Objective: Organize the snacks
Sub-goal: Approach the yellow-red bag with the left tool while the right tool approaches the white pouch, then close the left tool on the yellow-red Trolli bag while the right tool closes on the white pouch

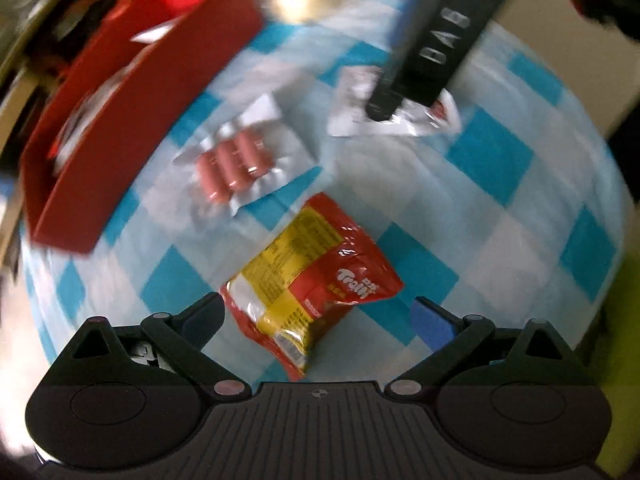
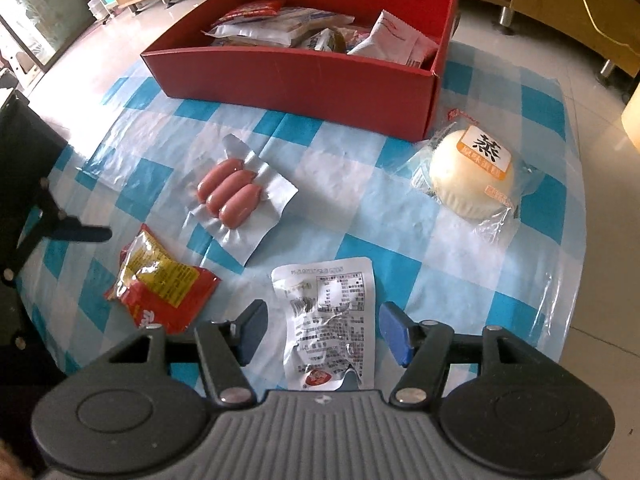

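A red and yellow gummy packet lies on the checked cloth between the fingers of my left gripper. That gripper is open and points steeply down, with its right finger well clear of the packet. My right gripper stands open over a white printed packet, a gap showing at each pad. A sealed pack of three sausages lies in the middle. A wrapped round bun sits to the right. The red box at the back holds several snack packets.
The blue and white checked cloth covers a small table whose right edge drops to a tiled floor. Wooden furniture stands behind. My left gripper's body rises at the left side, beside the gummy packet.
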`<state>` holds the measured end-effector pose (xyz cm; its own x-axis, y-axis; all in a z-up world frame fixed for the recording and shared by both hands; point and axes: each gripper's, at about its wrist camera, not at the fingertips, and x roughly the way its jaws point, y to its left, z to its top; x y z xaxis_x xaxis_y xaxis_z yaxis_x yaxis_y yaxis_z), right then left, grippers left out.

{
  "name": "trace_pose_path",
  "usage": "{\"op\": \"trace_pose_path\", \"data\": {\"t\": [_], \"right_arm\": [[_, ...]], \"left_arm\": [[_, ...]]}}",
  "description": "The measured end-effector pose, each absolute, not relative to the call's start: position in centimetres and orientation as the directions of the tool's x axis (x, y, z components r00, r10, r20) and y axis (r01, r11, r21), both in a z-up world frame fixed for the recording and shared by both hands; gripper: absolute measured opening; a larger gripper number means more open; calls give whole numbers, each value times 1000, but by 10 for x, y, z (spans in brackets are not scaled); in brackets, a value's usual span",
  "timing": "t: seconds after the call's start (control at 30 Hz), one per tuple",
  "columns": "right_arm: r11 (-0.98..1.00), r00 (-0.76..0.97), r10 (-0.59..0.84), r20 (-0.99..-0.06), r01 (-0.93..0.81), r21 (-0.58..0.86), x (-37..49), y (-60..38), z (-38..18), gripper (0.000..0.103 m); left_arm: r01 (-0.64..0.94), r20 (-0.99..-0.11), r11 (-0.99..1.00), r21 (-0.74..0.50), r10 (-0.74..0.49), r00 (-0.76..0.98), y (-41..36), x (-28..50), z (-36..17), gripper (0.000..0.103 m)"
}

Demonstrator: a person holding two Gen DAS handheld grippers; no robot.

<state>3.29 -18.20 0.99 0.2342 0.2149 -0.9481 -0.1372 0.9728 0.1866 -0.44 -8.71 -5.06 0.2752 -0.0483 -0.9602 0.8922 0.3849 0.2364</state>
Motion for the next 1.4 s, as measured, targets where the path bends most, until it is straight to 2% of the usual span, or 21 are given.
{"op": "trace_pose_path", "data": {"t": [0.2,0.4,0.5,0.63,0.67,0.73,0.8,0.9,1.07,1.23,1.3,1.4], "right_arm": [[971,227,222,-948,-135,196,34,-184,7,61],[976,203,206,-957,-118,185,40,-188,-2,63],[977,197,205,-959,-105,188,43,-191,-3,64],[975,196,207,-959,-120,186,44,-188,-4,64],[975,193,206,-959,-124,184,44,-187,-5,65],[975,186,202,-962,-131,179,43,-186,-8,65],[976,178,198,-964,-128,177,43,-187,-11,65],[974,177,206,-962,-135,184,43,-187,-14,69],[970,190,211,-959,-162,181,43,-186,-16,71],[977,203,182,-962,-149,153,43,-194,-17,71],[975,201,209,-957,-116,189,46,-201,-17,72],[971,201,240,-950,-51,235,49,-209,-16,73]], "left_arm": [[929,-980,320,183,-10,197,-95,19,-77,103],[854,-985,513,85,-86,149,-89,46,-77,103],[832,-984,549,78,-94,154,-85,36,-72,91],[794,-981,604,71,-102,165,-77,14,-68,80],[783,-981,618,65,-105,164,-77,9,-68,81],[762,-982,646,50,-108,156,-75,2,-68,92],[746,-980,665,38,-122,159,-77,7,-67,93],[728,-971,685,41,-144,190,-86,17,-63,101],[726,-971,684,71,-118,206,-105,23,-73,99],[710,-966,702,63,-136,220,-109,19,-67,84],[692,-963,720,60,-140,229,-105,18,-64,79],[660,-960,748,66,-132,246,-99,20,-57,67]]}}
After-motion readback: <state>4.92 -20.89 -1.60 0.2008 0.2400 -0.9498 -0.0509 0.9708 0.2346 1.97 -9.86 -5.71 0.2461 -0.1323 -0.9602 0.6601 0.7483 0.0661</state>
